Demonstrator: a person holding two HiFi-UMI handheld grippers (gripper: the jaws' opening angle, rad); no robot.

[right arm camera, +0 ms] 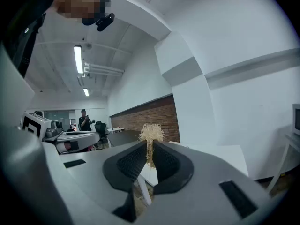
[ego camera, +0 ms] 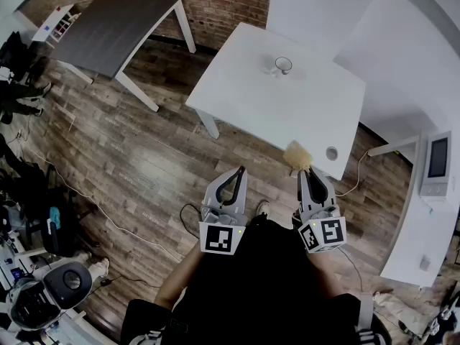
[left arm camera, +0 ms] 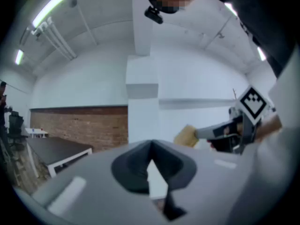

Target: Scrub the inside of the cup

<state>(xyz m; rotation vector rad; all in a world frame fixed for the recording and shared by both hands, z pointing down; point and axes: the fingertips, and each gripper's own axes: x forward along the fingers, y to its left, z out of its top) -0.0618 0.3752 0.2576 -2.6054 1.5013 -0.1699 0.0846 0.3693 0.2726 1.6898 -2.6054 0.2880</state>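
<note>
A clear glass cup (ego camera: 283, 65) stands upright toward the far side of the white table (ego camera: 251, 95). Both grippers hang close to my body, short of the table's near edge. My right gripper (ego camera: 302, 172) is shut on a straw-coloured fibre scrubber (ego camera: 295, 155), whose tuft sticks out past the jaws (right arm camera: 151, 133). My left gripper (ego camera: 241, 171) is shut, with nothing between its dark pads (left arm camera: 140, 165). In the left gripper view the right gripper (left arm camera: 224, 131) and the scrubber (left arm camera: 186, 136) show to the right. The right gripper view has the left gripper (right arm camera: 70, 142) at its left. The cup is out of sight in both gripper views.
A dark grey table (ego camera: 115, 27) stands at the far left before a brick wall (ego camera: 215, 6). A white desk with a small screen (ego camera: 436, 160) runs along the right. A round hole (ego camera: 331, 152) sits in the white table's near corner. Cables trail over the wooden floor (ego camera: 144, 164).
</note>
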